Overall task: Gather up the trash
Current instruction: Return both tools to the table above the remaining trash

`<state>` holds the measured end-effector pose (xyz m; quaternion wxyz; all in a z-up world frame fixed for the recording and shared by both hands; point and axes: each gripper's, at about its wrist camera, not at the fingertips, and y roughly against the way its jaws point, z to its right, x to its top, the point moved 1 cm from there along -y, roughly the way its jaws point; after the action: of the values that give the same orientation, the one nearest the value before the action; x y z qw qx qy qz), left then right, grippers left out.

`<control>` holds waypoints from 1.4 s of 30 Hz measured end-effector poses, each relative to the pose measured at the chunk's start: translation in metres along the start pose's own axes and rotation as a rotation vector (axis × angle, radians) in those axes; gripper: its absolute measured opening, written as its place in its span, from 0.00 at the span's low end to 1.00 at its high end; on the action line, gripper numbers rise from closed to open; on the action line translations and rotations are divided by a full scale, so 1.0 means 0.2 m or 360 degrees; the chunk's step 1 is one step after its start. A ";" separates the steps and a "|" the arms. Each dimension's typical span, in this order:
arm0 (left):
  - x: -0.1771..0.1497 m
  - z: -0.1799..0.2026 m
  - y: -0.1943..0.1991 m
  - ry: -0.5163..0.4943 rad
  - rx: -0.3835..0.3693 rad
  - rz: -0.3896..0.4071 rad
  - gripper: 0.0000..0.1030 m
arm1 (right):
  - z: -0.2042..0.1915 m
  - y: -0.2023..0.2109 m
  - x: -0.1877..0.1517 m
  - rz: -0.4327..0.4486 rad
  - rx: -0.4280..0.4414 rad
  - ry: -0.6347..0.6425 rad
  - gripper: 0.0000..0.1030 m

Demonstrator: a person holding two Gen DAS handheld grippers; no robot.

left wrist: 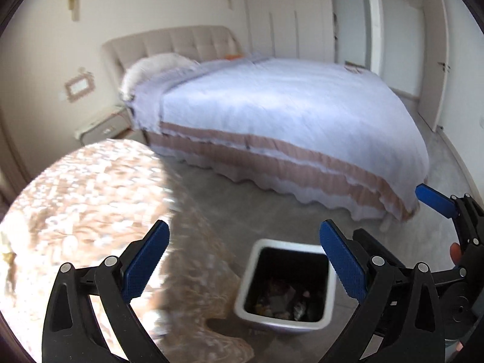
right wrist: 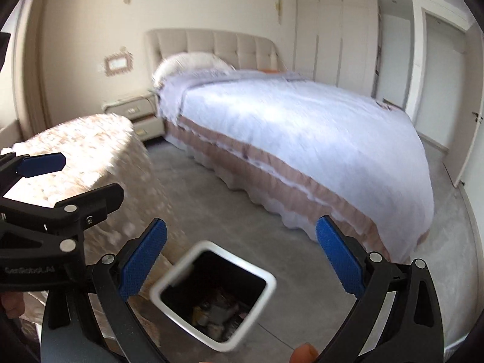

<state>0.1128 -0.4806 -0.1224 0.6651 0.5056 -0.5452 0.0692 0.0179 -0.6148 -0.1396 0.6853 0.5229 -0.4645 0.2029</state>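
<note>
Daylight fills the room, strongest from the left, where it burns out the top of the patterned tablecloth [left wrist: 81, 193] to near white; its draped side falls in shade. A soft bright patch lies across the bedspread [left wrist: 290, 106]. Both views are smeared by motion blur (the cloth and the bin [right wrist: 211, 290] rim most of all). The fisheye bends walls and doors, and black vignette rings the corners.

Sunlit bedroom: bed [left wrist: 287, 115], grey floor [left wrist: 257, 217]

Bare floor [left wrist: 272, 211] between bed [left wrist: 287, 115], table [left wrist: 84, 193]
</note>
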 end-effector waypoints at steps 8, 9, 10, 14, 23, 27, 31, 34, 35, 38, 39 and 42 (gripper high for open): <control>-0.01 -0.37 0.27 0.0202 0.0203 0.0133 0.95 | -0.28 0.12 0.17 0.0194 0.0264 0.0080 0.96; -0.01 -0.44 0.30 0.0237 0.0243 0.0143 0.95 | -0.34 0.13 0.19 0.0216 0.0313 0.0090 0.96; -0.02 -0.49 0.34 0.0261 0.0281 0.0154 0.95 | -0.38 0.14 0.20 0.0230 0.0353 0.0099 0.96; -0.09 -0.73 0.45 0.0353 0.0472 0.0178 0.95 | -0.58 0.15 0.26 0.0247 0.0500 0.0162 0.96; -0.32 -1.26 0.64 0.0629 0.0721 0.0127 0.95 | -1.01 0.20 0.32 0.0246 0.0705 0.0332 0.96; -0.49 -1.49 0.72 0.0732 0.0791 0.0075 0.95 | -1.20 0.23 0.32 0.0222 0.0776 0.0407 0.96; -0.66 -1.70 0.77 0.0814 0.0877 0.0012 0.95 | -1.41 0.25 0.32 0.0211 0.0834 0.0483 0.96; -0.76 -1.85 0.78 0.0855 0.0918 -0.0028 0.95 | -1.54 0.27 0.31 0.0213 0.0869 0.0551 0.96; -0.79 -1.89 0.78 0.0855 0.0899 -0.0044 0.95 | -1.59 0.27 0.31 0.0218 0.0873 0.0573 0.96; -0.83 -1.94 0.74 0.0811 0.0844 -0.0109 0.95 | -1.70 0.28 0.30 0.0212 0.0888 0.0625 0.96; -0.83 -1.94 0.72 0.0789 0.0839 -0.0134 0.95 | -1.72 0.27 0.30 0.0206 0.0895 0.0635 0.96; -0.85 -2.00 0.64 0.0778 0.0775 -0.0210 0.95 | -1.81 0.25 0.29 0.0179 0.0908 0.0659 0.96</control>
<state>0.2246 -0.0421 -0.1387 0.6390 0.6519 -0.3035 0.2731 0.1608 -0.2811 -0.0706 0.5791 0.6146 -0.2685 0.4636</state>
